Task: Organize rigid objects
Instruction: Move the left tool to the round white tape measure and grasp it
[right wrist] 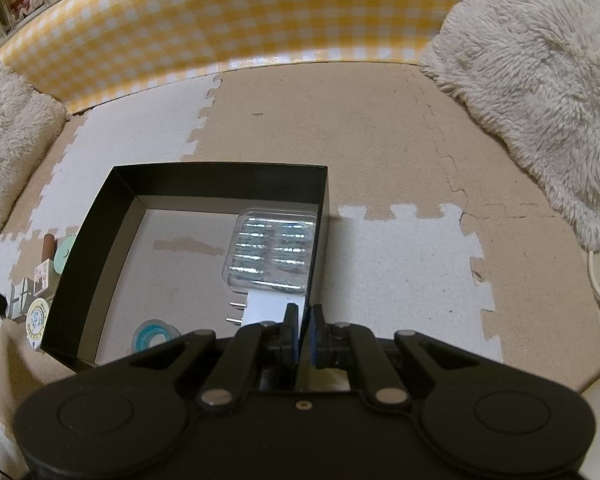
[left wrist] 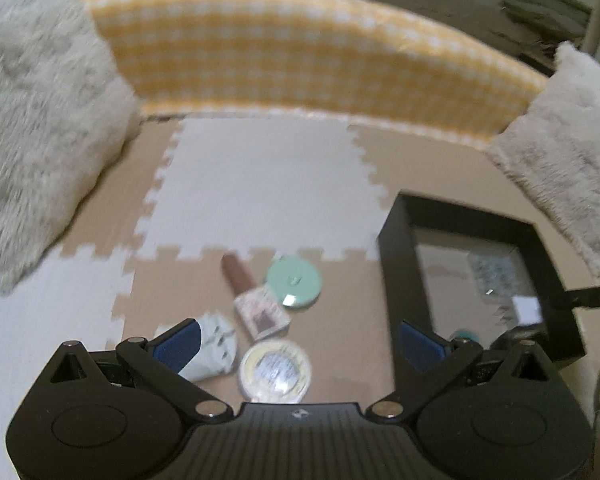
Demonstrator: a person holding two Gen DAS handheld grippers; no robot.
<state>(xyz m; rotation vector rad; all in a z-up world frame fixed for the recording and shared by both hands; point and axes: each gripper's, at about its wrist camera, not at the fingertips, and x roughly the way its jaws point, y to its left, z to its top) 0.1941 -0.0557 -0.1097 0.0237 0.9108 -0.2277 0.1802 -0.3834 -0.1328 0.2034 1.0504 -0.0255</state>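
My right tool (right wrist: 303, 322) clamped on black box (right wrist: 100, 216) wall; my left tool (left wrist: 300, 336) open, round tin (left wrist: 275, 372) between fingers, untouched.

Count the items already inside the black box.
3. A clear blister pack lies by the right wall of the black box, a white plug adapter sits just in front of it, and a teal tape roll is near the front. The right tool may hide more.

One black box (right wrist: 100, 216) holds three things: one clear blister pack (right wrist: 272, 252), one white plug adapter (right wrist: 268, 310) and one blue tape roll (right wrist: 152, 334) (partly hidden). Outside lie two round tins (left wrist: 275, 372) (left wrist: 294, 283), one small bottle (left wrist: 256, 304), one white adapter (left wrist: 214, 350).
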